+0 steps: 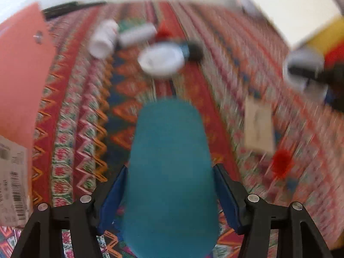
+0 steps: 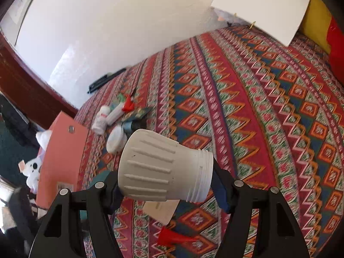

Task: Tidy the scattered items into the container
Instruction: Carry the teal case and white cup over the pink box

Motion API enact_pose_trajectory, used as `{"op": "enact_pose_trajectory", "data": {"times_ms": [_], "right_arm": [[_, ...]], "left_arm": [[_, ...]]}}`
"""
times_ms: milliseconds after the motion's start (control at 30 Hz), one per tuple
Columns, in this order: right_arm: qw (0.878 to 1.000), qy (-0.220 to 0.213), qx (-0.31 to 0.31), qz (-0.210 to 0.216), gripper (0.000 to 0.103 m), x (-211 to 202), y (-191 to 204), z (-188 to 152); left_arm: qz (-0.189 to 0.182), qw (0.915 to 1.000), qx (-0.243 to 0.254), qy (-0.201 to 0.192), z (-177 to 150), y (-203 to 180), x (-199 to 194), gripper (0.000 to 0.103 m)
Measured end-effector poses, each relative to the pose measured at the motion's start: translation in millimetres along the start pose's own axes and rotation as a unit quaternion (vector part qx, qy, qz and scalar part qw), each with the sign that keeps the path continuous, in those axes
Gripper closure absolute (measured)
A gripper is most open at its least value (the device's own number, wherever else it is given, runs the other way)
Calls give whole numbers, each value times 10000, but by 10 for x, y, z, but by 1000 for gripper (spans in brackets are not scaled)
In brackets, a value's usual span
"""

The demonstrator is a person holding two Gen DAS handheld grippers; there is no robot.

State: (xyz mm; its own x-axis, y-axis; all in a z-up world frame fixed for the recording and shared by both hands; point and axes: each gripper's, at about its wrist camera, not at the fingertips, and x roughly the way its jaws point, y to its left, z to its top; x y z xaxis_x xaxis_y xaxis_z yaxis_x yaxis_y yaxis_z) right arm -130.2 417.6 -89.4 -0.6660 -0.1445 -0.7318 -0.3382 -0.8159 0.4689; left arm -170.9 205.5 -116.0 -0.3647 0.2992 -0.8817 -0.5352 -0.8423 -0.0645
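Left wrist view is blurring with motion: at the left edge of the bed (image 1: 193, 90), covered in a patterned red spread, a coral box (image 1: 21, 75) is standing with a barcode label (image 1: 13, 182) low on its side. Farther along, a small heap is lying near the far edge, with a white bottle (image 1: 103, 38), a white tube (image 1: 137, 34) and a round white lid (image 1: 161, 59) close together. The left gripper (image 1: 171, 193) is grasping a teal object (image 1: 169, 172), its blue pads pressing on both sides, though blur is hiding what the object is. To the right, a beige card (image 1: 259, 126) and a red piece (image 1: 281, 164) are lying apart on the spread. Right wrist view is showing the same coral box (image 2: 62, 157) at the bed's left edge, the heap beside it, and the right gripper (image 2: 165, 185) clenching a ribbed white jar (image 2: 159, 167) crosswise, threaded neck pointing right, raised above the spread. A white board (image 2: 262, 6) is leaning at the far right corner.
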Motion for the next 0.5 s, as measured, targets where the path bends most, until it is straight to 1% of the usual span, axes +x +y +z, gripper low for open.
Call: {"op": "enact_pose_trajectory", "data": {"times_ms": [33, 100, 200, 233, 400, 500], "right_arm": [[10000, 66, -6, -9, 32, 56, 13, -11], [9998, 176, -11, -84, 32, 164, 16, -17], [9994, 287, -10, -213, 32, 293, -48, -2], [9992, 304, 6, -249, 32, 319, -79, 5], [9995, 194, 146, -192, 32, 278, -186, 73], [9997, 61, 226, -80, 32, 174, -180, 95]], "left_arm": [[30, 9999, 43, 90, 4, -5, 95, 26], [125, 9996, 96, 219, 34, 11, 244, 25], [202, 9996, 77, 156, 131, 16, 339, 26], [182, 9998, 21, 116, 154, 12, 327, 35], [171, 9997, -195, -48, 185, 10, 182, 35], [121, 9993, -257, -228, 171, -1, -37, 36]]}}
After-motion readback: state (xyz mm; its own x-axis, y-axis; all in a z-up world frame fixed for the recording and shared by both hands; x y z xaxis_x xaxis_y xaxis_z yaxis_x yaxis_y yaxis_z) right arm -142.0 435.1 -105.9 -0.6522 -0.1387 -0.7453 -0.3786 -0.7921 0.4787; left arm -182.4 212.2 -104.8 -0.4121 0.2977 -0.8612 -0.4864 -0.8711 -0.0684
